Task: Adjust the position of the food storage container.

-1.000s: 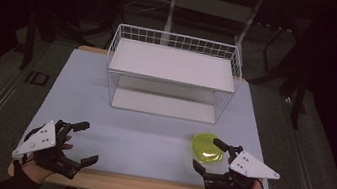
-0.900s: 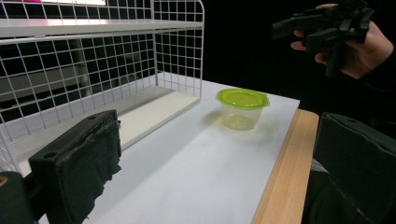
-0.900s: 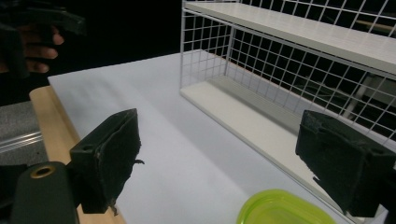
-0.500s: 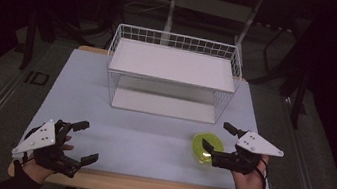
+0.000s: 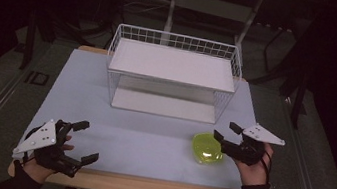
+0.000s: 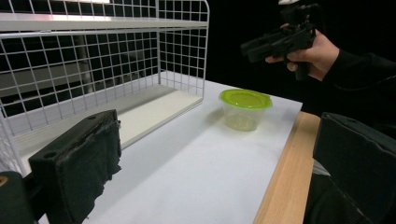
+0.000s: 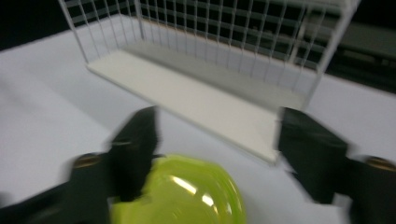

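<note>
We see a small clear tub (image 5: 207, 150) with a lime-green lid on the bench (image 5: 140, 136), near the wire rack (image 5: 172, 72); our right claw (image 5: 224, 133), closing yet apart, hovers beside it, left claw (image 5: 88, 142) spread wide

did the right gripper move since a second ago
Yes. The right gripper has gone up the high view, from near the table's front edge toward the wire shelf, past the green-lidded container.
</note>
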